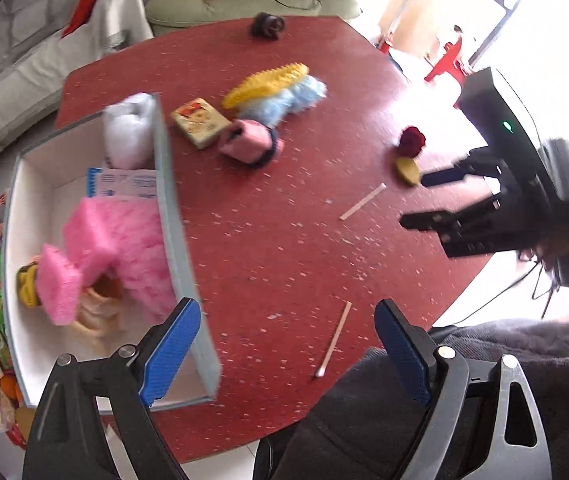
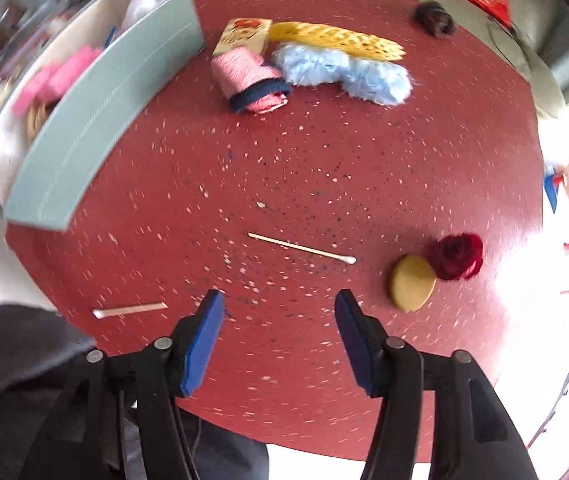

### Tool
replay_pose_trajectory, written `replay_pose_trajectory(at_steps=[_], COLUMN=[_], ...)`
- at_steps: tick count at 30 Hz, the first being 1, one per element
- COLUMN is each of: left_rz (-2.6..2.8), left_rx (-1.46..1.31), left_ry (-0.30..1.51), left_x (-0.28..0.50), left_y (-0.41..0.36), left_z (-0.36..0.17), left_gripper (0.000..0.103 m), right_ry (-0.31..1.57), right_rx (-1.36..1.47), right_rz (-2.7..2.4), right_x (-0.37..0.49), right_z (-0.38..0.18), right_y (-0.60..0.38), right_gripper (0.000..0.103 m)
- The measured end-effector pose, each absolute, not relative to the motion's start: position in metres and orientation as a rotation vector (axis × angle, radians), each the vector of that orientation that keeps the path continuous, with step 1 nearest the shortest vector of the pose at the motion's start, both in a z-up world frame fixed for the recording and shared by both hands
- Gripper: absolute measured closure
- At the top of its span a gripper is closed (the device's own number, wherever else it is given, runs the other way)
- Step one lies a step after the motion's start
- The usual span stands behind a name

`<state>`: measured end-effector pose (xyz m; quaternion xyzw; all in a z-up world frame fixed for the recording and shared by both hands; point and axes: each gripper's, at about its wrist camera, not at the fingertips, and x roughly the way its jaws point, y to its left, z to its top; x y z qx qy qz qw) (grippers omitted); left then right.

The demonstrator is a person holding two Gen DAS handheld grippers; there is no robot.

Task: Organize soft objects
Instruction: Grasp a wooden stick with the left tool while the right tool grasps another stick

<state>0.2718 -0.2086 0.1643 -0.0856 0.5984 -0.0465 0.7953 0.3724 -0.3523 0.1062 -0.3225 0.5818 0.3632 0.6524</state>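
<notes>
A pale blue box point(image 1: 172, 184) with a white inside stands at the table's left and holds a pink fluffy piece point(image 1: 116, 240) and a white fluffy piece point(image 1: 128, 132). Beyond it on the red table point(image 1: 284, 240) lie a pink knitted roll point(image 1: 250, 144), a light blue fluffy piece point(image 1: 292, 100) and a yellow spiky thing point(image 1: 264, 84). My left gripper point(image 1: 286, 308) is open over the table's near edge, beside the box's wall, and holds nothing. My right gripper point(image 2: 280, 296) is open and empty above bare table, left of a dark red yarn ball point(image 2: 458, 256).
A yellow disc point(image 2: 412, 282) touches the yarn ball. Two cotton swabs point(image 2: 300, 247) point(image 2: 128, 310) lie on the table near the right gripper. A small printed carton point(image 1: 200, 122) sits by the pink roll, a dark scrunchie point(image 1: 267, 25) at the far edge. A sofa stands behind.
</notes>
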Motion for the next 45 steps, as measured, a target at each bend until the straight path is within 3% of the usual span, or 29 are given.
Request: replay_pose_trajectory(at_steps=[4, 13, 25, 30, 32, 33, 34, 35, 38, 45], left_rz=[-0.076, 0.139, 0.205, 0.188, 0.176, 0.184, 0.206, 0.209, 0.222, 0.256], left_rx=[-0.186, -0.207, -0.310, -0.203, -0.203, -0.195, -0.197, -0.191, -0.140, -0.300], left_ry=[1.347, 1.493, 1.426, 1.425, 1.421, 1.417, 1.420, 1.413, 1.453, 1.438], left_x=[0.274, 0.241, 0.218, 0.234, 0.236, 0.237, 0.238, 0.240, 0.247, 0.246], left_y=[-0.244, -0.288, -0.276, -0.279, -0.276, -0.276, -0.273, -0.274, -0.280, -0.260], left_z=[0.140, 0.064, 0.029, 0.018, 0.019, 0.021, 0.023, 0.027, 0.028, 0.036], left_gripper=[0.014, 0.017, 0.017, 0.017, 0.038, 0.043, 0.078, 0.100, 0.101, 0.101], right_ry=[1.277, 1.244, 1.114, 1.054, 1.053, 1.056, 1.053, 1.033, 1.052, 1.203], right_rx=[-0.851, -0.999, -1.145, -1.225, -1.244, -1.246, -1.254, -1.272, -1.252, -1.062], right_rz=[0.932, 1.240, 1.438, 1.411, 1.393, 1.381, 1.369, 1.349, 1.297, 1.225], right_x=[0.391, 0.429, 0.425, 0.410, 0.405, 0.404, 0.401, 0.395, 0.389, 0.403], right_z=[0.091, 0.059, 0.040, 0.028, 0.029, 0.030, 0.029, 0.029, 0.029, 0.036], right_y=[-0.363, -0.389, -0.368, -0.368, -0.367, -0.366, -0.365, -0.365, -0.360, -0.363], right_gripper=[0.051, 0.051, 0.051, 0.053, 0.065, 0.086, 0.097, 0.098, 0.098, 0.098])
